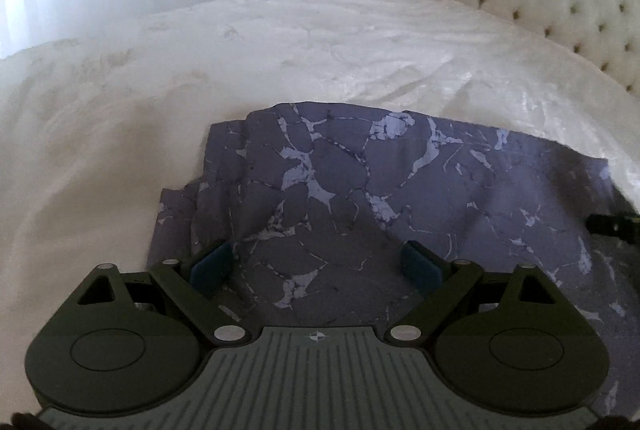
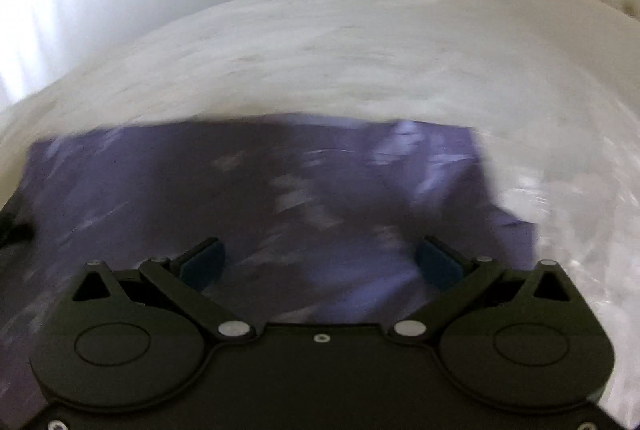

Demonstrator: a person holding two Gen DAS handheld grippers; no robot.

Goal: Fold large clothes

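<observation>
Partly folded: purple marble-print cloth garment (image 1: 360,198) layered on white plush bedspread (image 1: 280,42). Left gripper (image 1: 318,270) and right gripper (image 2: 320,262) jaws apart, empty. Further folds likely left.

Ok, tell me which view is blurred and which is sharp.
Left wrist view: sharp, the marbled print on the purple garment reads clearly, with fisheye bending of the bed. Right wrist view: motion-smeared, garment pattern streaked, nightstand items unreadable.
</observation>
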